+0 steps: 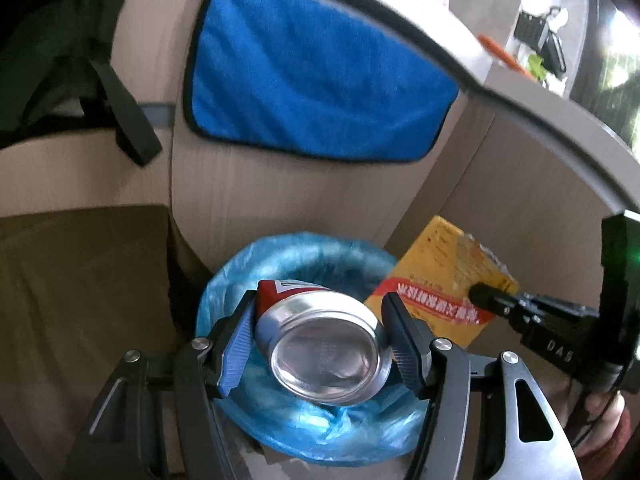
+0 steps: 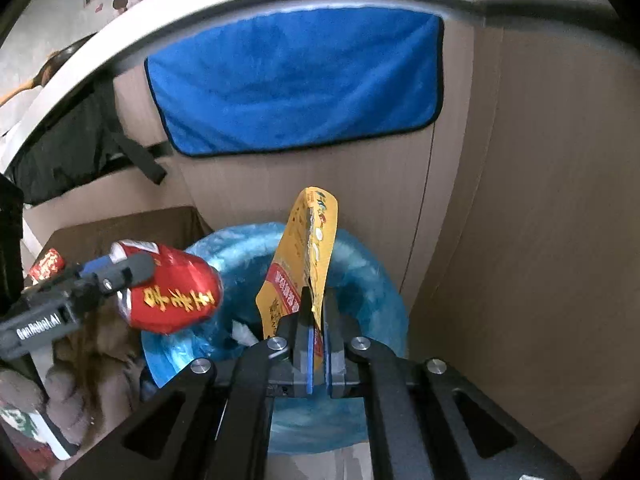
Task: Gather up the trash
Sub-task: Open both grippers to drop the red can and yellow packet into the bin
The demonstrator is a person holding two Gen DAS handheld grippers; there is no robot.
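Note:
My left gripper (image 1: 320, 304) is shut on a red drink can (image 1: 324, 348), its silver base toward the camera, held over the bin lined with a blue plastic bag (image 1: 224, 276). In the right wrist view the same can (image 2: 176, 292) hangs at the left above the blue-lined bin (image 2: 372, 276), with the left gripper (image 2: 120, 270) clamped on it. My right gripper (image 2: 316, 300) is shut on a yellow snack wrapper (image 2: 304, 248), which stands upright over the bin. The wrapper (image 1: 440, 280) and the right gripper (image 1: 480, 294) also show at the right of the left wrist view.
A blue towel (image 1: 312, 76) hangs on the wooden cabinet front (image 1: 248, 192) behind the bin, under a curved counter edge (image 1: 460, 52). A black bag with straps (image 1: 64, 64) hangs at the left. A brown box (image 2: 120, 228) sits left of the bin.

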